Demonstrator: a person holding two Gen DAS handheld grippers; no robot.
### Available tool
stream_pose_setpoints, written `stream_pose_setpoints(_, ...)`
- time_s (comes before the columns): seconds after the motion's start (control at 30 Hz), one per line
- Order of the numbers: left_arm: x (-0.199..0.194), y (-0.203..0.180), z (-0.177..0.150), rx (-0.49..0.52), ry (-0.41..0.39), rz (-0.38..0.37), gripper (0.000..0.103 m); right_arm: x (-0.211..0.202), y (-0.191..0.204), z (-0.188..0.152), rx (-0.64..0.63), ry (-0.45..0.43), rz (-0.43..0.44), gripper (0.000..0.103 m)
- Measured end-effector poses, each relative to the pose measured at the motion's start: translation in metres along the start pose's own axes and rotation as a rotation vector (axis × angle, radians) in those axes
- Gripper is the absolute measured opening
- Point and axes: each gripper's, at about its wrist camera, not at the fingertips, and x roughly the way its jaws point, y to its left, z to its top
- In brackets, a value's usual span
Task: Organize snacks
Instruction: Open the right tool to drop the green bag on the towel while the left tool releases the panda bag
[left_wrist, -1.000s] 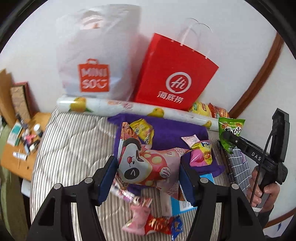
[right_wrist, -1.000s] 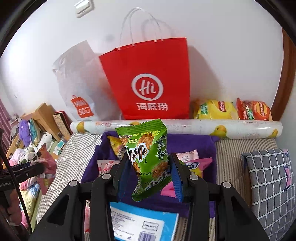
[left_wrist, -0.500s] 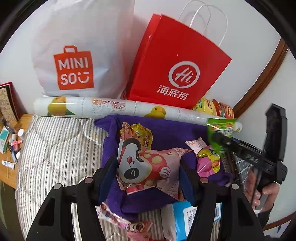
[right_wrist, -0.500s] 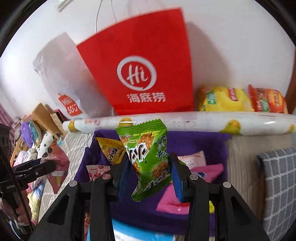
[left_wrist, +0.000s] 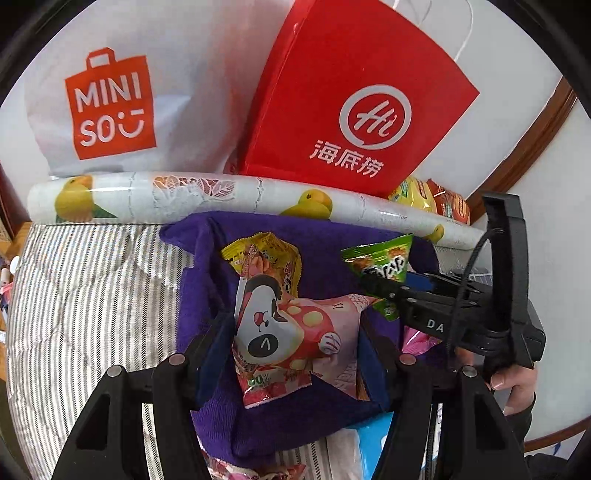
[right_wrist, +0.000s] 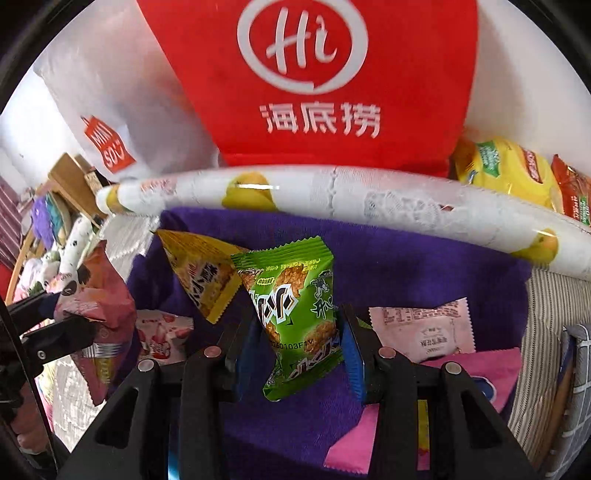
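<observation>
Grippers: both are hanging over the purple cloth (left_wrist: 288, 417), each clamping a snack packet between blue-padded fingers.
Left gripper (left_wrist: 295, 343): its fingers are gripping the pink cartoon snack bag (left_wrist: 291, 332) by the sides, the bag standing puffed and upright between them.
Right gripper (right_wrist: 301, 343): its fingers are pinching the green snack packet (right_wrist: 295, 314) near its lower half; the packet is sticking up above the fingertips with its crimped top edge tilted.
Right gripper seen from the left: it is reaching in from the right edge, a hand (left_wrist: 517, 380) wrapping its handle, the green packet at its tip just beside the pink bag.
Purple cloth: it is lying on the striped bedding (left_wrist: 81, 295), with a yellow snack packet (right_wrist: 201, 273) lying on it at the left and a pale pink sachet (right_wrist: 424, 328) at the right.
Printed roll (left_wrist: 207, 195): it is lying across the far edge of the cloth, showing yellow fruit prints.
Bags behind: a red paper bag (left_wrist: 354, 110) and a white plastic bag (left_wrist: 140, 92) are leaning against the wall behind the roll.
Far right: a yellow chip bag (right_wrist: 506, 170) and an orange one (right_wrist: 572, 195) are sitting behind the roll's right end.
</observation>
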Motion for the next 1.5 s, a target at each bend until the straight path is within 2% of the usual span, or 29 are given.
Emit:
stream_pose_setpoints(0.3,0.016,-0.001,0.000,0.008,0.024,-0.003,0.062,0.020,0.005,-0.004,-0.014,0.050,-0.035,0.044)
stream_pose_setpoints(0.37,0.018,-0.002,0.000,0.013,0.028,-0.002,0.062,0.017,0.007,-0.005,-0.027,0.046,-0.033,0.052)
stream_pose_setpoints(0.43,0.018,-0.004,0.000,0.019,0.028,-0.001,0.062,0.010,0.009,-0.005,-0.036,0.031,-0.030,0.067)
stream_pose_setpoints(0.6,0.020,-0.011,0.000,0.037,0.031,-0.006,0.062,-0.028,0.005,-0.011,-0.032,-0.036,-0.030,0.068)
stream_pose_setpoints(0.7,0.024,-0.018,0.000,0.049,0.040,-0.013,0.062,-0.053,-0.001,-0.019,-0.017,-0.082,-0.034,0.076)
stream_pose_setpoints(0.9,0.045,-0.038,0.002,0.099,0.079,-0.007,0.063,-0.096,-0.016,-0.039,-0.019,-0.167,-0.094,0.076)
stream_pose_setpoints(1.03,0.061,-0.043,0.000,0.106,0.109,-0.007,0.063,-0.110,-0.028,-0.059,0.001,-0.201,-0.138,0.076)
stream_pose_setpoints(1.2,0.068,-0.052,0.000,0.134,0.106,0.007,0.063,-0.122,-0.038,-0.085,0.004,-0.235,-0.215,0.076)
stream_pose_setpoints(1.5,0.081,-0.064,-0.003,0.170,0.132,0.046,0.064,-0.124,-0.040,-0.108,0.011,-0.226,-0.267,0.077)
